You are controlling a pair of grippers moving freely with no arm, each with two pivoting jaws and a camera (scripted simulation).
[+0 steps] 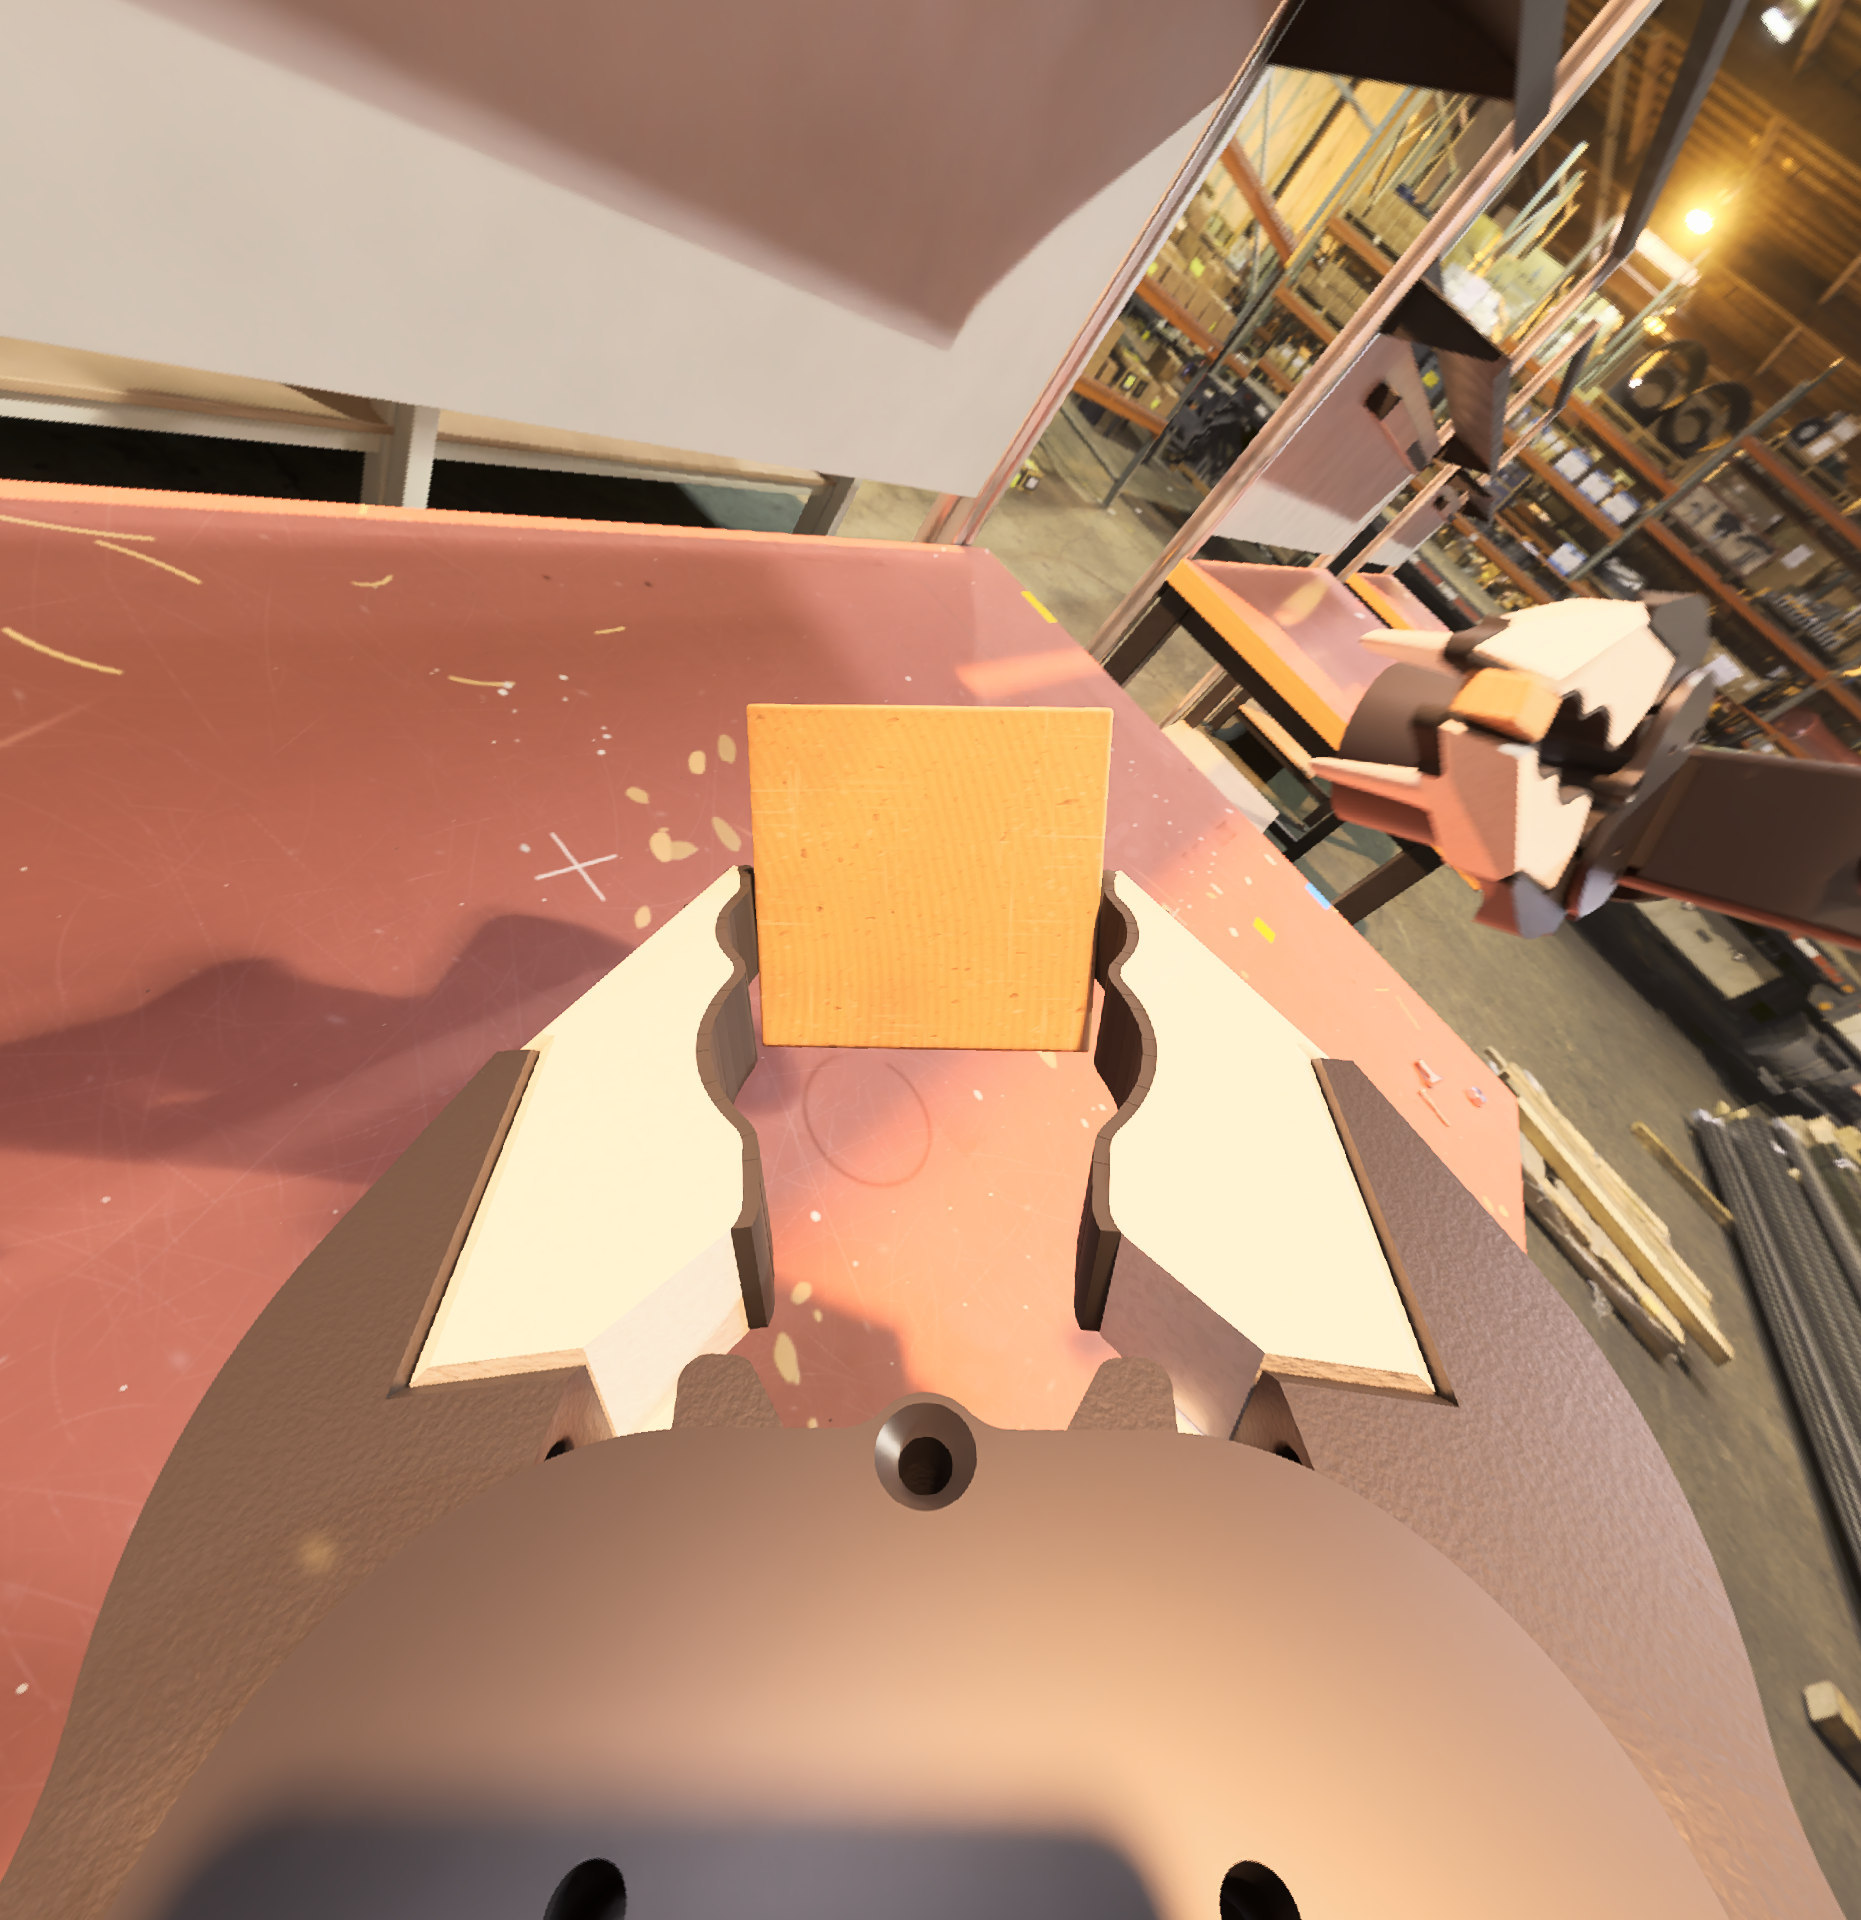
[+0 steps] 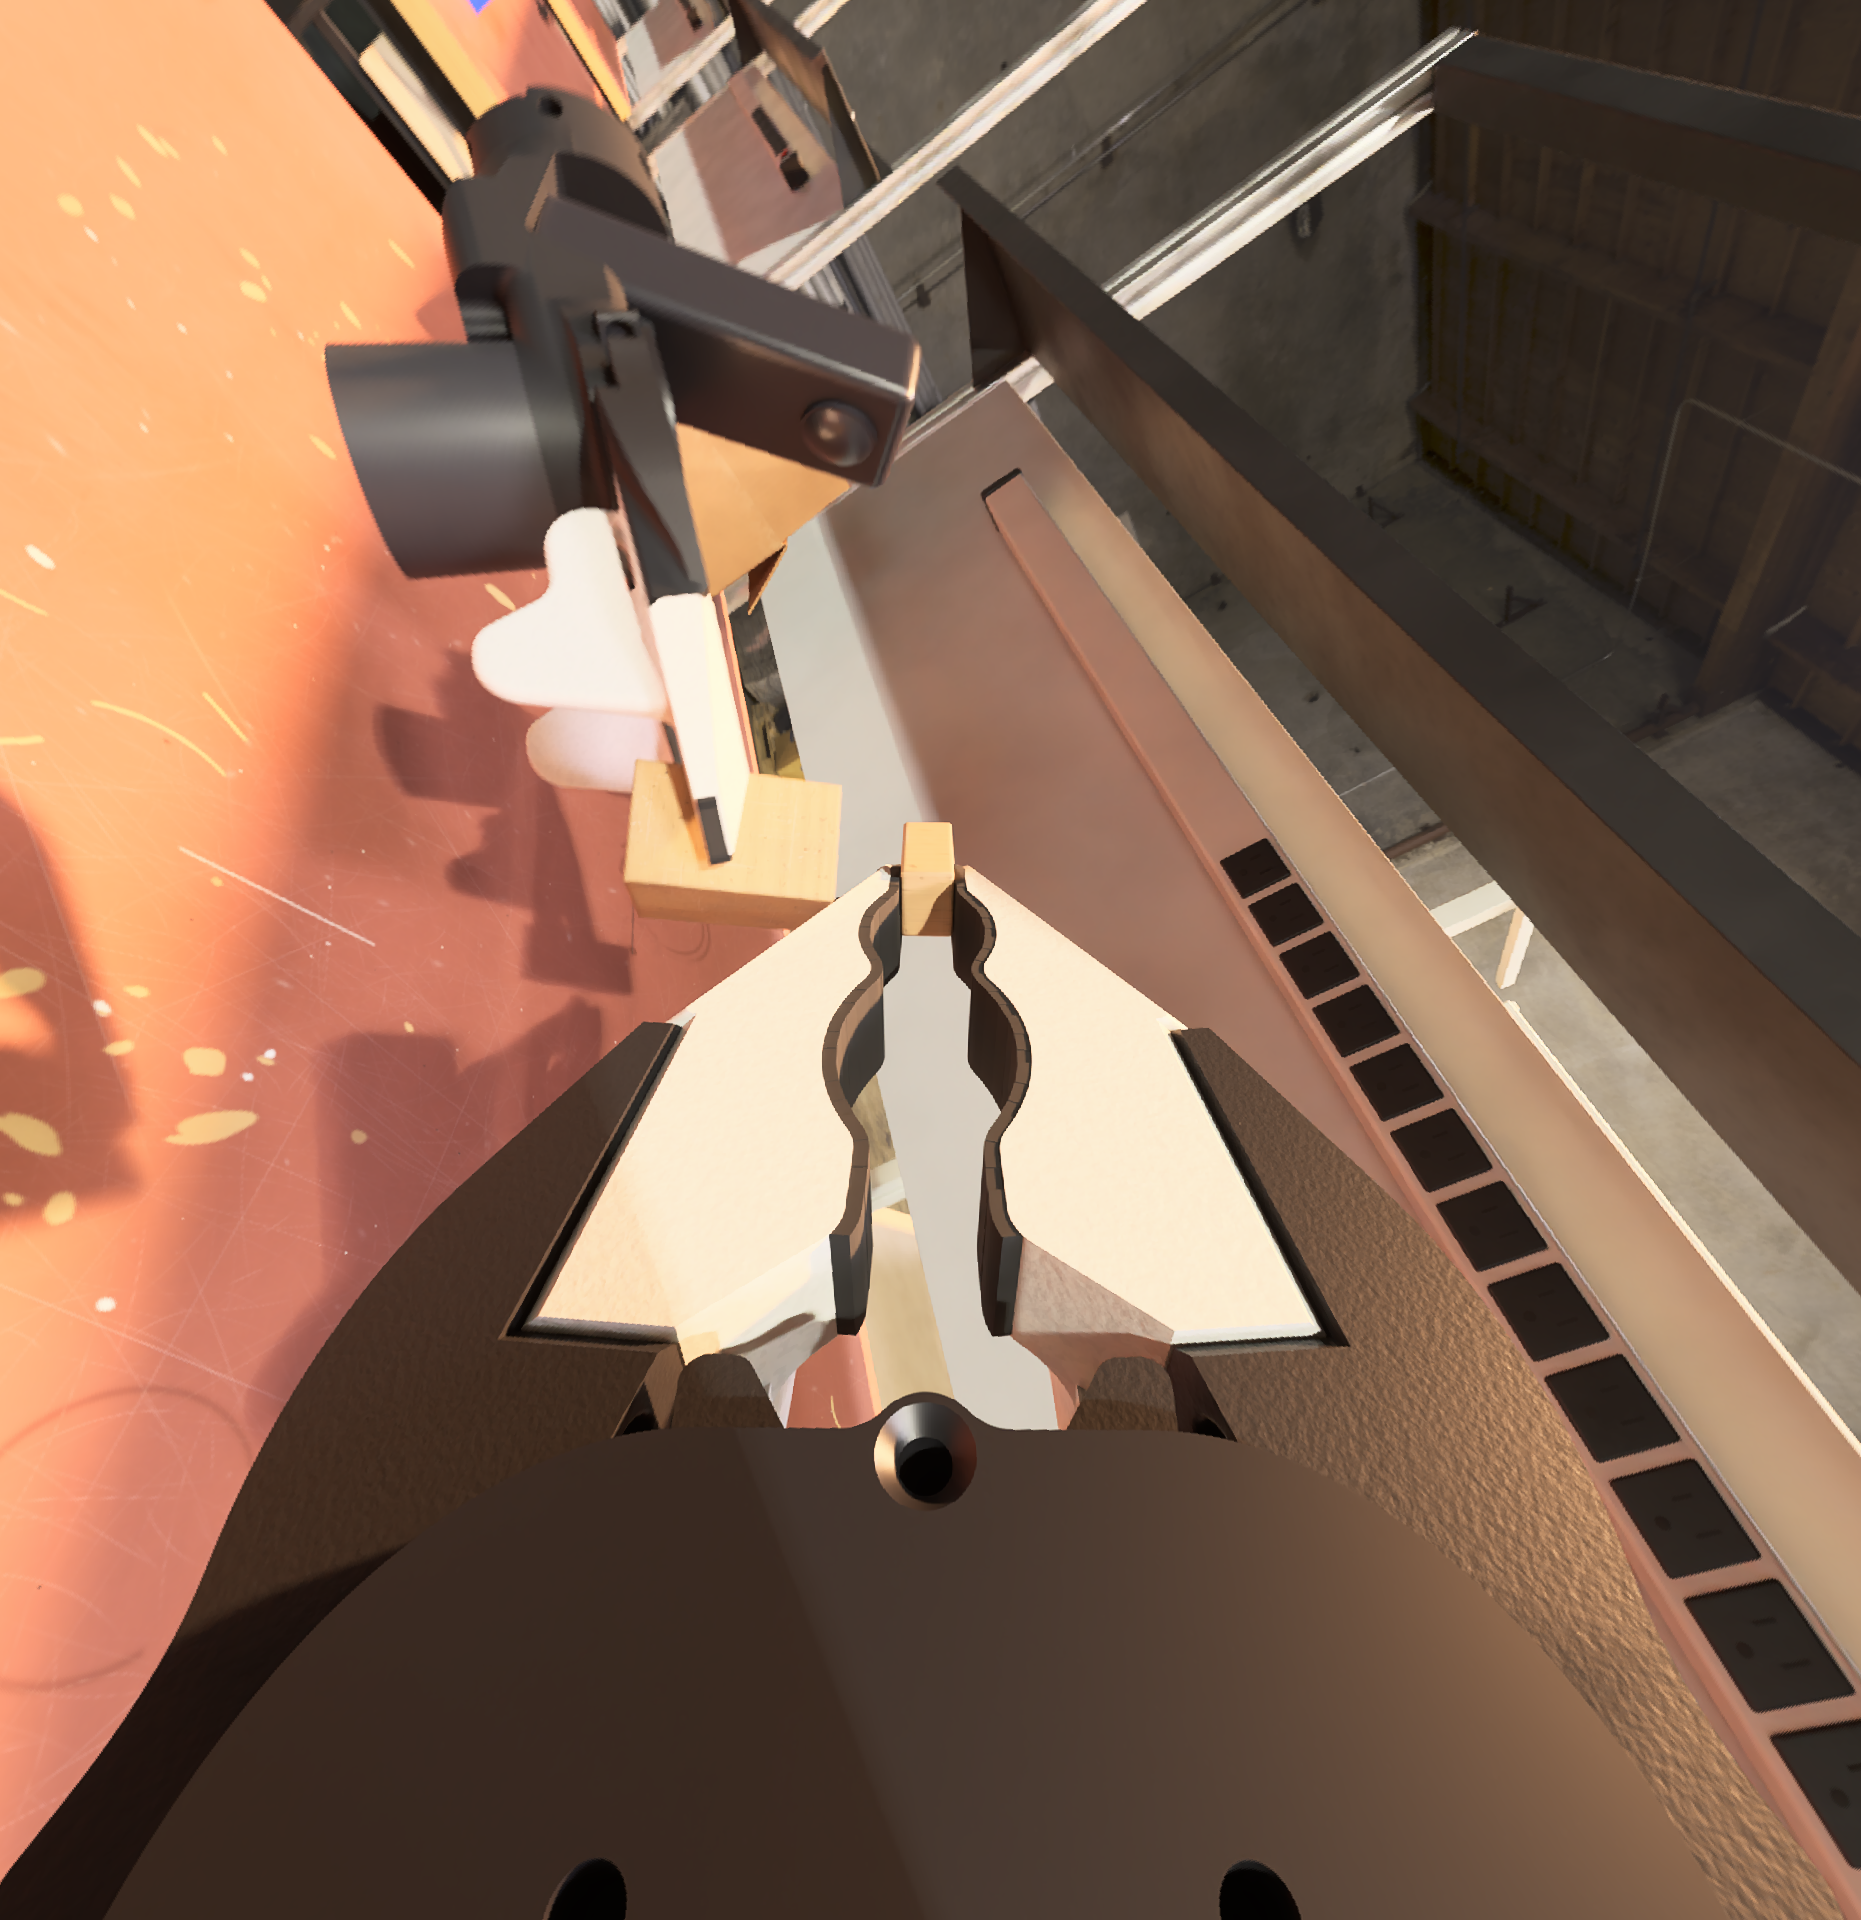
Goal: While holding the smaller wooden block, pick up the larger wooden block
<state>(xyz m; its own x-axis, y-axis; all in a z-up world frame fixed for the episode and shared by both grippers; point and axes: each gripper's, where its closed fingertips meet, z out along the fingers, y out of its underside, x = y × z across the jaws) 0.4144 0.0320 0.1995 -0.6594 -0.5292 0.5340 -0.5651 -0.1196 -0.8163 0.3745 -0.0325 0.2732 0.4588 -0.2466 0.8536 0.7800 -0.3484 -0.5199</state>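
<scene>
The larger wooden block (image 1: 926, 873), a flat orange square, sits between the fingertips of my left gripper (image 1: 926, 894). Both fingers press its sides, so the gripper is shut on it. The block is low over the red table (image 1: 282, 831); I cannot tell if it touches it. The right wrist view shows this block (image 2: 775, 868) with the left gripper (image 2: 713, 831) coming down on it from above. My right gripper (image 2: 926, 883) is shut on the smaller wooden block (image 2: 926, 878) at its fingertips. It also shows in the left wrist view (image 1: 1508, 717), off to the right beyond the table edge.
A white shelf (image 1: 490, 208) overhangs the back of the table. The table's right edge (image 1: 1321, 914) drops to a warehouse floor with planks and rods. A long rail with dark slots (image 2: 1528, 1299) runs past the right gripper. Storage racks stand beyond.
</scene>
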